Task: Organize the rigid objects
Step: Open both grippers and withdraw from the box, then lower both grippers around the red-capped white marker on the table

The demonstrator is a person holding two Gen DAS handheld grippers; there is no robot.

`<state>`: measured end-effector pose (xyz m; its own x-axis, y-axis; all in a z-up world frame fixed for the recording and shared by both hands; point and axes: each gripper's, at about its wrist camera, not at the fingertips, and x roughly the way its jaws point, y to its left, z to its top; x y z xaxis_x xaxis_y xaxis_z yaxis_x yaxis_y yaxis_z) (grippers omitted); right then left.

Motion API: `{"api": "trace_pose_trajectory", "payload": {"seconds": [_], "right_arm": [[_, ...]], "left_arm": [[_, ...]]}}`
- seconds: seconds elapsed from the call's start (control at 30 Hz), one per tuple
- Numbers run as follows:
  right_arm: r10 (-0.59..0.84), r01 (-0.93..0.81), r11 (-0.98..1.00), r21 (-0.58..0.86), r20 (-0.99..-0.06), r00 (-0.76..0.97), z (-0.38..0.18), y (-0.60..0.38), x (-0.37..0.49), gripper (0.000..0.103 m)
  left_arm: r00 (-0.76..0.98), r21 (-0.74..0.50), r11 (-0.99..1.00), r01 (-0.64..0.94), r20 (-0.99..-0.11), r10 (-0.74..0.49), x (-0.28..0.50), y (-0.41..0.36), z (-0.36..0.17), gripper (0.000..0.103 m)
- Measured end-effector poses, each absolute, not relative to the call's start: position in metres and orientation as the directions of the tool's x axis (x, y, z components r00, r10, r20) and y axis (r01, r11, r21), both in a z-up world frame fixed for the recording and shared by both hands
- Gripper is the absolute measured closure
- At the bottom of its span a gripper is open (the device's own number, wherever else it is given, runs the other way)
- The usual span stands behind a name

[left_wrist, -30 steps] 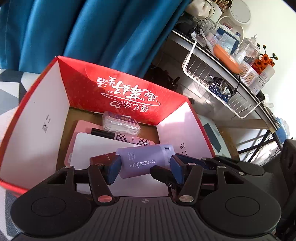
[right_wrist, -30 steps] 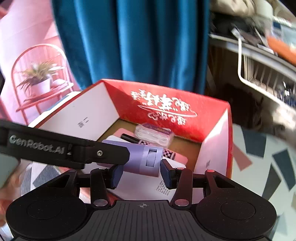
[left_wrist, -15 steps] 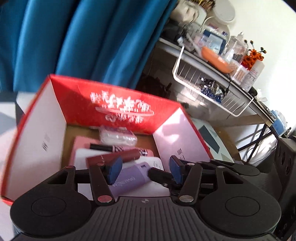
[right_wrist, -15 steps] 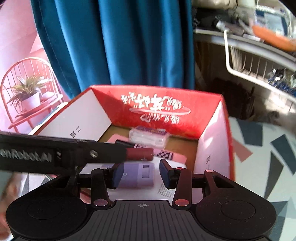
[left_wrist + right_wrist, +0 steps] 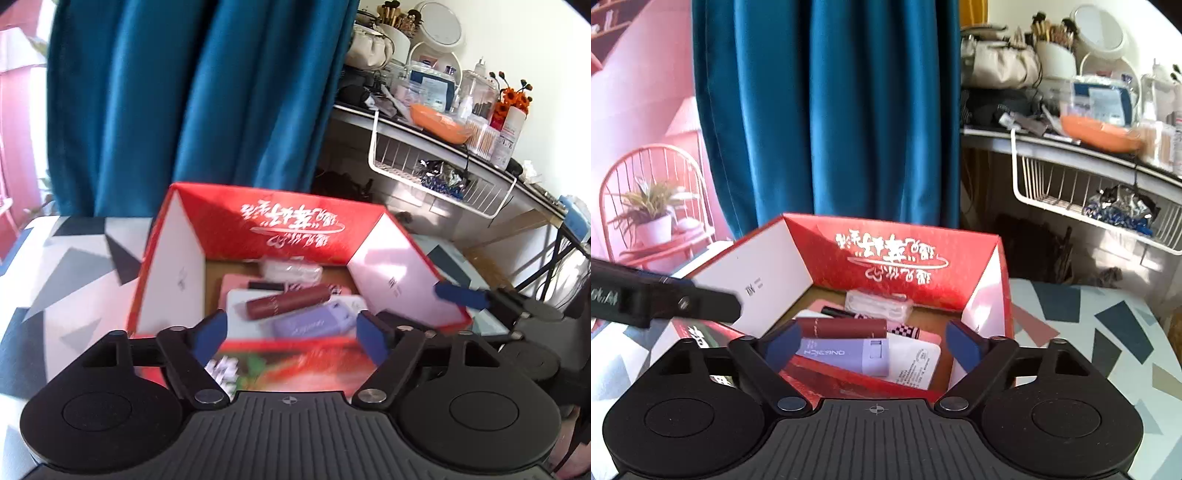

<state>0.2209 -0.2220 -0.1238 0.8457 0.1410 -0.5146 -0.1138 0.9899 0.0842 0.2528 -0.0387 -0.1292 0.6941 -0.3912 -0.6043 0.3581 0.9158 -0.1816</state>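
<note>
Left wrist view: left gripper with jaws opening, blue pads spread wide and clear of everything, nothing pressed between them. Just past the fingertips, inside the red gift box, purple tube lying flat on a white card, with dark red tube just behind it and roughly parallel. Further back, a clear plastic packet near the far wall, and a black-and-checkered stick on a pink flat item. Off to the right, one blue-padded finger of the other gripper beside the box's right flap. Box resting on a cloth with grey and black triangles.

Right wrist view: right gripper likewise opening, pads wide apart and empty, poised over the near edge of the box. Purple tube seen in the gap between the fingers but untouched, dark red tube touching it behind. Beyond, blue curtain; at right, a cluttered shelf with a white wire basket.
</note>
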Motion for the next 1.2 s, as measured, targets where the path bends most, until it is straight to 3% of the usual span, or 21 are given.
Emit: {"api": "trace_pose_trajectory", "payload": {"seconds": [0.07,0.47,0.73,1.0,1.2], "right_arm": [[0.139,-0.117,0.99,0.076,-0.488,0.862,-0.123,-0.22,0.211,0.008],[0.117,-0.103,0.993,0.056,-0.385,0.916,-0.133,-0.207,0.155,0.003],[0.144,-0.127,0.99,0.068,-0.481,0.865,-0.171,-0.194,0.145,0.006],[0.193,-0.175,0.981,0.087,-0.555,0.809,-0.202,-0.174,0.16,0.021],[0.21,-0.188,0.977,0.1,-0.588,0.781,-0.215,-0.167,0.179,0.027]], "left_arm": [[0.695,-0.173,0.921,0.35,-0.611,-0.379,0.245,-0.034,-0.132,0.018],[0.677,-0.231,0.934,0.272,-0.644,-0.356,0.215,-0.007,-0.166,0.014],[0.669,-0.237,0.949,0.207,-0.673,-0.314,0.207,0.008,-0.186,0.015],[0.639,-0.271,0.948,0.17,-0.702,-0.315,0.216,0.012,-0.206,0.015],[0.629,-0.28,0.948,0.15,-0.713,-0.31,0.223,0.013,-0.219,0.021]]}}
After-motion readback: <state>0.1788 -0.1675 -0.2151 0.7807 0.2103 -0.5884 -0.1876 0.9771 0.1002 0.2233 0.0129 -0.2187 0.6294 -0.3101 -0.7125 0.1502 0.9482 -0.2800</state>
